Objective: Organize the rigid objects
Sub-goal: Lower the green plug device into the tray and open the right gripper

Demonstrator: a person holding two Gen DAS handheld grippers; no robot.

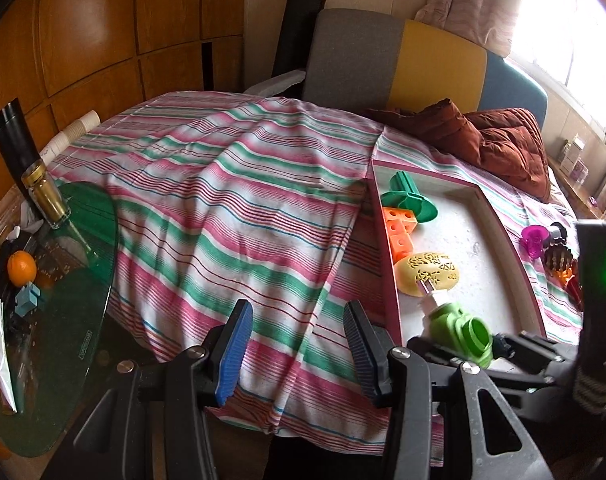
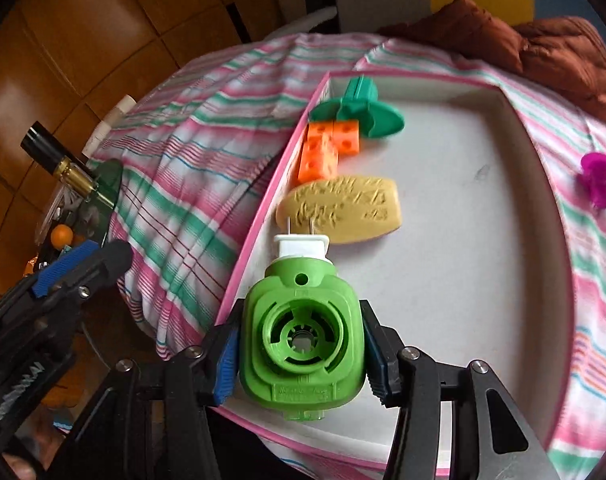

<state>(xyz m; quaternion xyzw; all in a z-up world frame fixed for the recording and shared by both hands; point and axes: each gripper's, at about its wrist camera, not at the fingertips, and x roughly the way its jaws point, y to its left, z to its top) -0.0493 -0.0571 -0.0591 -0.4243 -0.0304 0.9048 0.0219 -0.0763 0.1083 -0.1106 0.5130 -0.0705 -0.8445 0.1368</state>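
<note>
Right gripper (image 2: 301, 354) jaws clamped on green plug-in (image 2: 301, 344), blue pads pressing both its sides; white plug end with two metal prongs points forward, toward yellow oval (image 2: 341, 210). Plug-in sits over the near left corner of the tray (image 2: 503, 240), whether it touches the tray floor I can't tell. From the left wrist view the same plug-in (image 1: 461, 330) shows at the tray's near end with prongs right at the yellow oval (image 1: 427, 274), contact unclear

Left gripper (image 1: 299, 350) jaws wide, holding nothing, hovering above the striped cloth (image 1: 223, 200) just left of the tray (image 1: 387, 248) wall. It also shows in the right wrist view at far left (image 2: 79, 260)

Tray is white inside with pink rim, lying on the striped cloth. Along its left wall, far to near: teal part (image 2: 357, 110), orange blocks (image 2: 327, 148), yellow oval, then the held plug-in. Orange blocks touch the teal part's base and sit just beside the oval. Rest of the tray floor is bare white

Outside the tray, to the right on the cloth: magenta piece (image 1: 535, 240), and near it a dark brown and orange item (image 1: 561, 264), shape hard to make out. Brown jacket (image 1: 499, 140) bunched at the far right behind the tray

Left of the cloth, a green glass desk (image 1: 63, 320) carries a bottle (image 1: 49, 196), an orange (image 1: 22, 267) and a small blue block (image 1: 27, 300)
</note>
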